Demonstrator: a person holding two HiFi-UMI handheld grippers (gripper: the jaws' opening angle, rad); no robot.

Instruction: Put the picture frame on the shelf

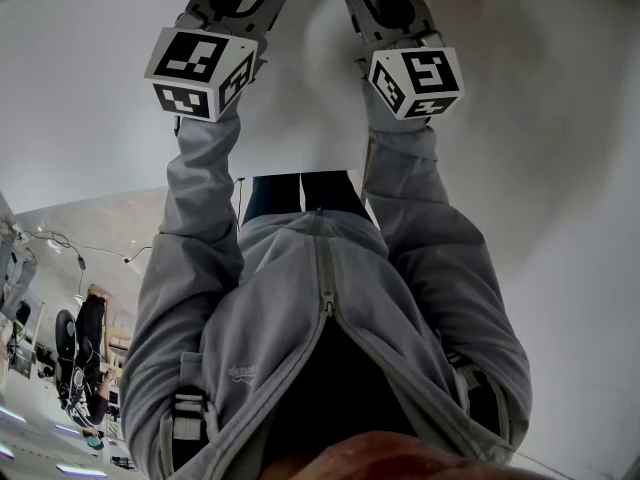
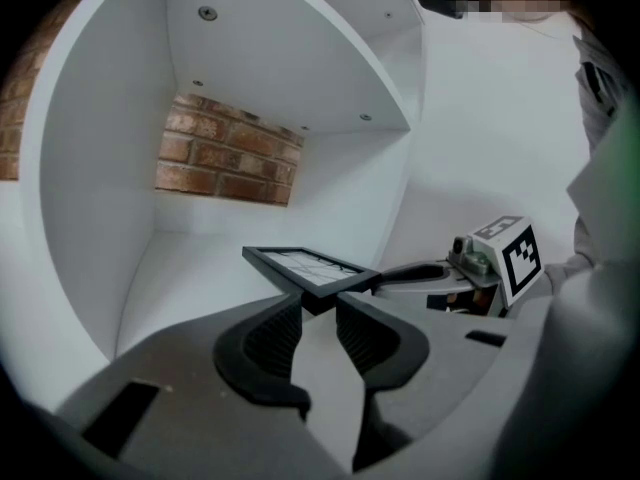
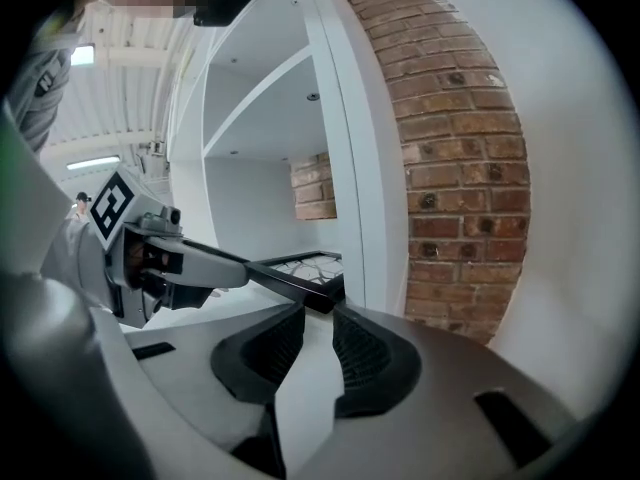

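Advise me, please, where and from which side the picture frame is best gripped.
Probably its near corners, from the open front of the shelf: the picture frame lies flat and thin, as the left gripper and right gripper pinch it.

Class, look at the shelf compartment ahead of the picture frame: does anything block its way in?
Nothing visible does. The picture frame, held at its corners by the left gripper and right gripper, faces an open shelf compartment whose floor shows bare.
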